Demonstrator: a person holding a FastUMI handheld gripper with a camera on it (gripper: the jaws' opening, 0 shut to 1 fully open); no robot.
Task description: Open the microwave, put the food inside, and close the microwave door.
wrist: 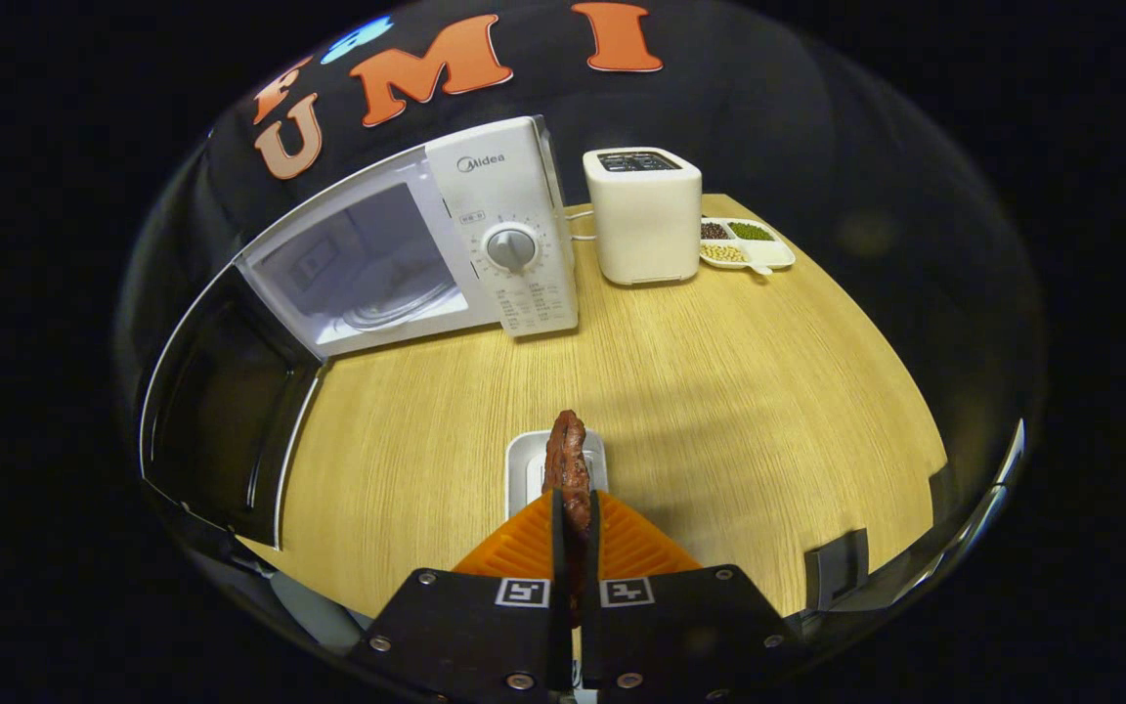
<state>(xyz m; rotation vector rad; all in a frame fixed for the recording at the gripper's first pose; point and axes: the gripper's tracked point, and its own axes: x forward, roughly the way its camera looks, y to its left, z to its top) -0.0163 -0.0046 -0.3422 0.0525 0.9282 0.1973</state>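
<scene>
My claw (575,513) is closed narrow, and both fingers press on a piece of browned meat (566,467), which stands up between them with its top end poking out past the tips. Taking the microwave (446,240) as my landmark: the meat and my fingers are well out in front of it, nearer to me than its control panel. Just under the meat, on the same side of the microwave, a small white dish (524,464) rests on the wooden table (739,391); I cannot tell whether the meat touches the dish or hangs clear above it.

The microwave's door (221,411) is swung wide open to the left of the cavity (368,264), its dark inner face turned toward me. Inside the cavity a glass turntable (397,305) lies on the floor. A round dial (511,248) sits on the panel right of the cavity.

Right of the microwave, just beside it, stands a white toaster (643,215). Further right of that, a divided white tray (747,244) holds beans and grains in separate compartments.
</scene>
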